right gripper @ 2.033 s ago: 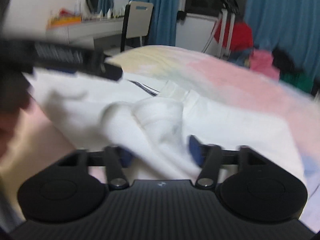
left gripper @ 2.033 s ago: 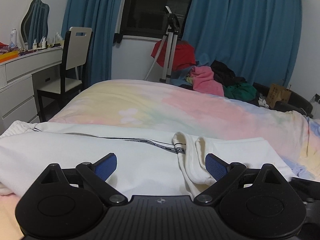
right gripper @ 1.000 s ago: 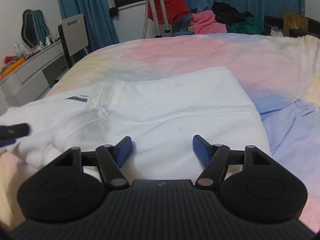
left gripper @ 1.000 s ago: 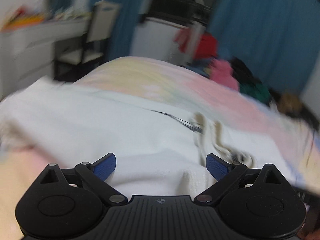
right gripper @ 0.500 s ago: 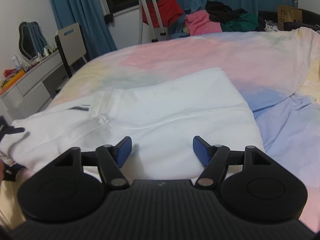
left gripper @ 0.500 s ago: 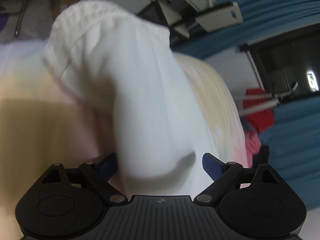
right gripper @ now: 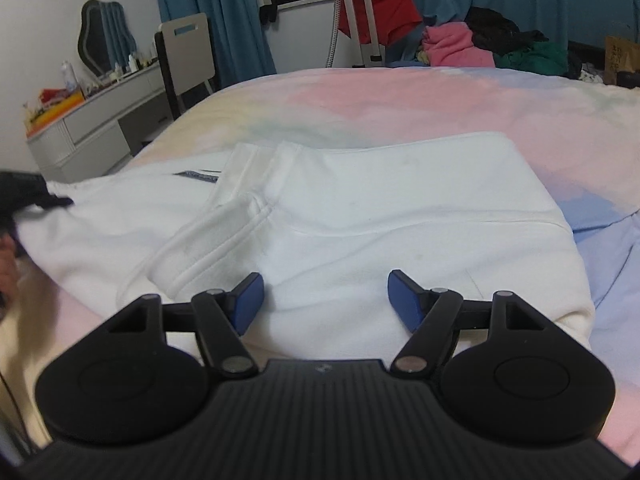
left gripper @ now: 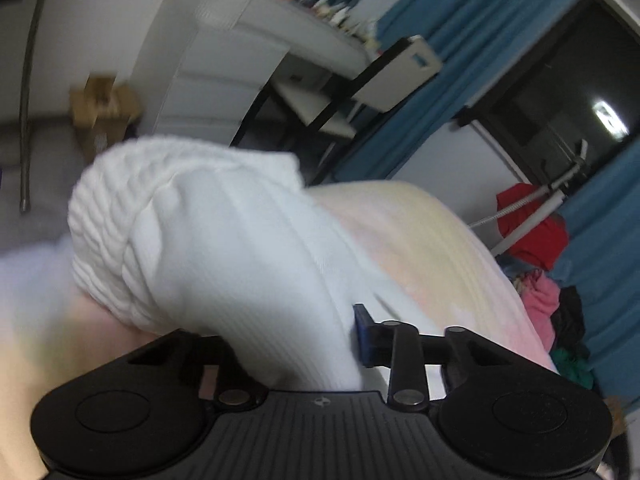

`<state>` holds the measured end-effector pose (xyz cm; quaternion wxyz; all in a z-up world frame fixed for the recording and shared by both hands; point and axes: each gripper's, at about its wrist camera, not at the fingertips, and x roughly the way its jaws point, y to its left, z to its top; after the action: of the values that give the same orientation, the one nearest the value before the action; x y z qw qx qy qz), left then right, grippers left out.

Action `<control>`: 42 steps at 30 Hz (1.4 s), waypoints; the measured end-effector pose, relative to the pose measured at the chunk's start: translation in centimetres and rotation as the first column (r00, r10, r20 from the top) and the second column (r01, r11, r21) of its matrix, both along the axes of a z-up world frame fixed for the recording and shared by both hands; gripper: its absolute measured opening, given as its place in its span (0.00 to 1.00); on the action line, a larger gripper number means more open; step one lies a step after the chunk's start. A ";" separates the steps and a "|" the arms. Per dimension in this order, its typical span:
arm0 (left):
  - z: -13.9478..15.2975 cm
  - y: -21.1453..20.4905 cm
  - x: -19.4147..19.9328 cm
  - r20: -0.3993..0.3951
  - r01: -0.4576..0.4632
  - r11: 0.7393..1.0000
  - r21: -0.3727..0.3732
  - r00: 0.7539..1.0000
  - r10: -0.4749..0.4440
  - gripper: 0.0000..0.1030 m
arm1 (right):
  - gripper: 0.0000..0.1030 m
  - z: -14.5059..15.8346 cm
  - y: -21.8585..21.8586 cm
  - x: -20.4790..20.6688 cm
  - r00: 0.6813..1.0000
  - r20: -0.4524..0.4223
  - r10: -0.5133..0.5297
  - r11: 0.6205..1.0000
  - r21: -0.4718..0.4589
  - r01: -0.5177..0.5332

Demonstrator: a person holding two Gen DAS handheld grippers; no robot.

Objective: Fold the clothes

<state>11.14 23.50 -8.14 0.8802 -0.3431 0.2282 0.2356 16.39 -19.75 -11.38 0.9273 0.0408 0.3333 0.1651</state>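
A white sweatshirt [right gripper: 380,216] lies partly folded on the pastel bedspread [right gripper: 380,100]. One sleeve is folded across its front, the cuff [right gripper: 208,256] near my right gripper. My right gripper [right gripper: 322,302] is open and empty, just above the sweatshirt's near edge. My left gripper [left gripper: 296,340] is closed on the ribbed white hem of the sweatshirt [left gripper: 208,252] at the left bed edge; the cloth bunches up over the left finger and hides it. The left gripper also shows in the right wrist view [right gripper: 24,196], at the garment's far left end.
A white dresser [right gripper: 100,120] with a mirror and a chair [right gripper: 188,56] stand left of the bed. A tripod stand [right gripper: 356,12] and a pile of coloured clothes [right gripper: 480,44] lie beyond the bed's far end, before blue curtains. A cardboard box [left gripper: 104,104] sits on the floor.
My left gripper swung to the garment's left end, tilted, and closed its fingers on the ribbed hem. My right gripper stayed open and drew slightly back over the near edge.
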 end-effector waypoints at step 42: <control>-3.0 -45.1 2.1 -0.500 0.669 0.000 0.743 0.555 -0.665 0.87 | 0.70 0.5 -19.7 -0.9 0.840 -0.303 -0.450 0.601 0.593 0.536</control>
<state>13.20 -21.59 -11.12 0.9138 0.3290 0.2009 -0.1280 15.47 -39.43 -10.92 0.8388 0.4639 0.2849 0.0059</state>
